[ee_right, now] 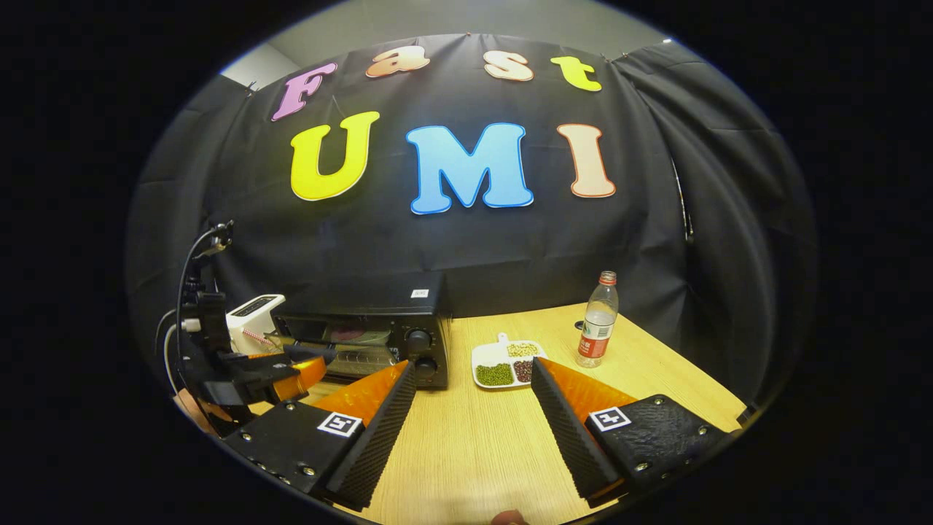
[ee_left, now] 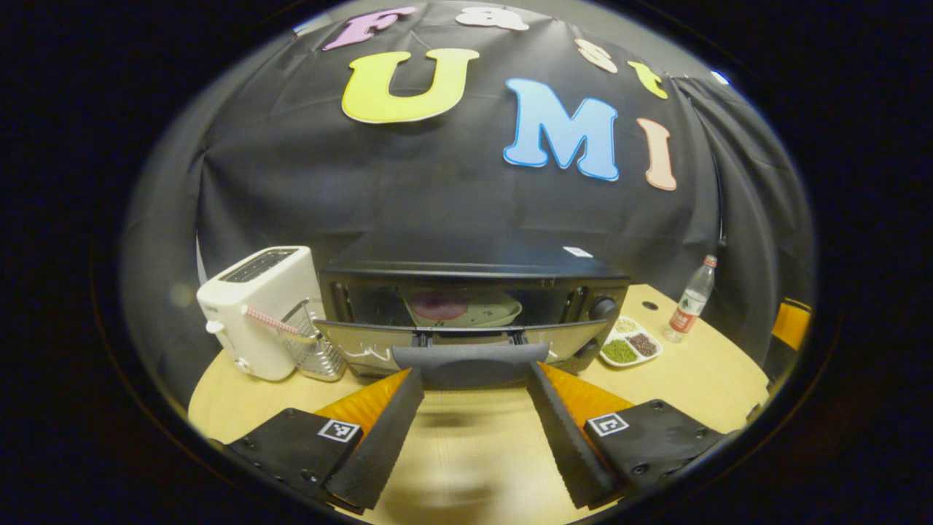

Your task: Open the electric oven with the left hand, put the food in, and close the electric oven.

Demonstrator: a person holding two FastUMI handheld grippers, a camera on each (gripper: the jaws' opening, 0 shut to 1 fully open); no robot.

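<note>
Fingers of left gripper spread wide around oven door handle; door partly down, food plate inside. Right gripper wide, empty. Risk: unclamped handle slips, door drops.

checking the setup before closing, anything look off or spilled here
Nothing spilled or damaged. The oven door hangs partly open with a plate inside, and the left gripper is open around its handle. The toaster, tray and bottle stand tidy.
</note>
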